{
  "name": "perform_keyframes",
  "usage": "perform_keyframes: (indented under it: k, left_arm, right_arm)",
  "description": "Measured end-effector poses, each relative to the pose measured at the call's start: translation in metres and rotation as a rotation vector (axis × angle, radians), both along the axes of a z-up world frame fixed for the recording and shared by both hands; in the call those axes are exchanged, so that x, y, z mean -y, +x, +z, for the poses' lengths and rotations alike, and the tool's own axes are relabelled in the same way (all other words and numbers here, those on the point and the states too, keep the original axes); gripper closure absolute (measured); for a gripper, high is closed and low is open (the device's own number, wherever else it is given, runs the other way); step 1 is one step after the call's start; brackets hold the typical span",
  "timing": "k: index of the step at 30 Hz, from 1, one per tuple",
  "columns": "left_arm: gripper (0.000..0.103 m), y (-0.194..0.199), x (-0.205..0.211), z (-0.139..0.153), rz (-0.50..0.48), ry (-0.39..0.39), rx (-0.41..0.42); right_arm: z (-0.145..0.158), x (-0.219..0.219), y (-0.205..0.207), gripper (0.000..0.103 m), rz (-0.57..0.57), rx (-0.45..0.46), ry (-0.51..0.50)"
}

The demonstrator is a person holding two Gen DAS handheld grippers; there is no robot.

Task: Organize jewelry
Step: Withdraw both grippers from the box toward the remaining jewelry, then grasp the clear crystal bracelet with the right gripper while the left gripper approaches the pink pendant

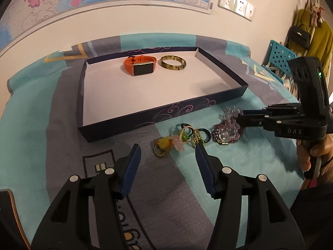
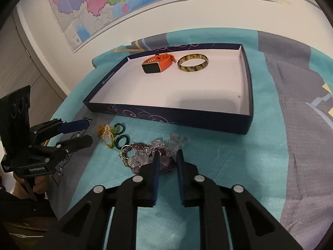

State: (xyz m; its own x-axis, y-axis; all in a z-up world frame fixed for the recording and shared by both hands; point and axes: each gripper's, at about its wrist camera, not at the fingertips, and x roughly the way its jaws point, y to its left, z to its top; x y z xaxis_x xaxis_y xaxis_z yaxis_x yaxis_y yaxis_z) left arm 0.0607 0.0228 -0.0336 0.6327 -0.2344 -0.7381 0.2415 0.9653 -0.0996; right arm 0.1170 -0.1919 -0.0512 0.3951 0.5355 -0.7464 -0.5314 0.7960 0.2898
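Observation:
A shallow dark blue box (image 1: 145, 115) (image 2: 166, 119) with a white floor holds an orange watch (image 1: 139, 64) (image 2: 158, 62) and an amber bangle (image 1: 173, 63) (image 2: 192, 62). In front of it on the cloth lie a tangle of small charms and gold chain (image 1: 177, 140) (image 2: 108, 134), a dark green ring (image 1: 206, 135) (image 2: 122, 140), and purple and clear bead bracelets (image 1: 225, 129) (image 2: 143, 155). My left gripper (image 1: 167, 152) (image 2: 89, 132) is open, its tips on either side of the charms, close above them. My right gripper (image 2: 168, 156) (image 1: 239, 120) is shut on the bead bracelets.
A teal and grey patterned cloth (image 2: 239, 162) covers the table. Maps hang on the wall behind. A blue perforated crate (image 1: 281, 56) and hanging clothes stand at the far right. A person's hand (image 1: 318, 152) holds the right gripper's handle.

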Motion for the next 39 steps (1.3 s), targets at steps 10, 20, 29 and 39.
perform_keyframes:
  k: [10,20,29,39]
  left_arm:
    - [0.057,0.004,0.010,-0.003,-0.027,0.039,0.002]
    - [0.079,0.016,0.033,-0.003,-0.146,0.097,0.019]
    - [0.094,0.013,0.030,-0.005,-0.230,0.040,-0.012]
    - [0.096,0.000,0.022,-0.009,-0.192,0.017,-0.024]
  right_arm:
    - [0.019,0.008,-0.007,0.095,-0.010,0.041,0.056]
    - [0.043,0.012,-0.011,0.095,0.008,0.084,0.120]
    - [0.042,0.012,-0.011,0.095,0.011,0.077,0.121]
    - [0.039,0.011,-0.011,0.095,0.002,0.065,0.122]
